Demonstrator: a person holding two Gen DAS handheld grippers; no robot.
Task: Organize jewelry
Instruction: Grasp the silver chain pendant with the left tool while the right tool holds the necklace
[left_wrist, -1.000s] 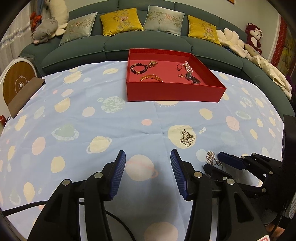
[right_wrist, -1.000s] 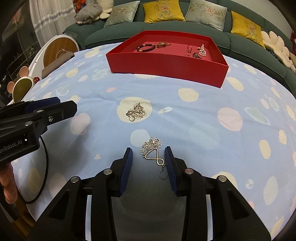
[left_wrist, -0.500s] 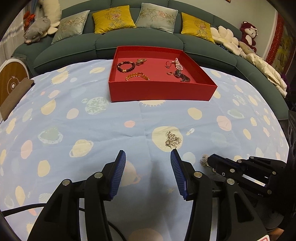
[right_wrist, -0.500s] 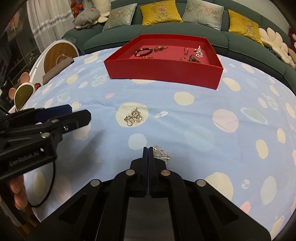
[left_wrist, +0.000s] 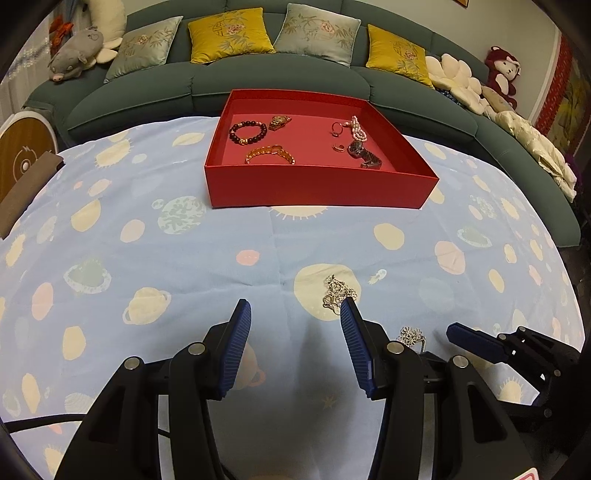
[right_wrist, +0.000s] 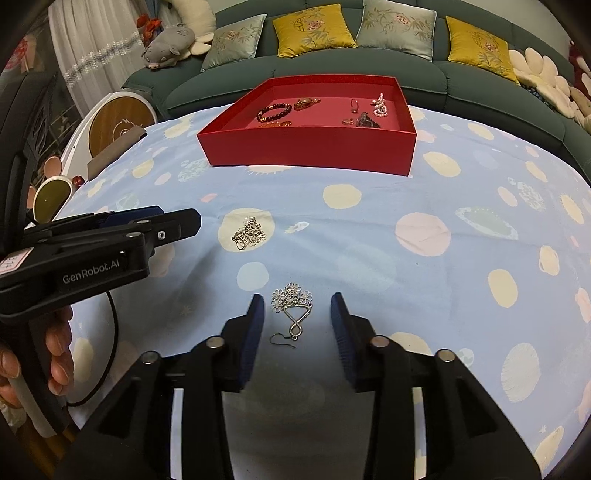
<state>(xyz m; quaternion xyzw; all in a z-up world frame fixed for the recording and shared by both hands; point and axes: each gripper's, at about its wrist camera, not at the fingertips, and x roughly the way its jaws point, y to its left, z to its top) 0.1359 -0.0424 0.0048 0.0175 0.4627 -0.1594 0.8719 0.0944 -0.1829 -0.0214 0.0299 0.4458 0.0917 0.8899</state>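
Half a second ago my right gripper (right_wrist: 297, 317) was clenched beside the silver flower earring (right_wrist: 291, 306); now its jaws are opening and the earring lies free on the planet-print cloth (right_wrist: 406, 266) between them, touched by neither pad. My left gripper (left_wrist: 295, 332) is released as before and holds nothing. Two silver pieces are on the cloth: this earring and a tangled silver piece (left_wrist: 337, 293) just beyond my left fingertip. Inside the red tray (left_wrist: 317, 184) I count seven pieces, two of them bracelets.
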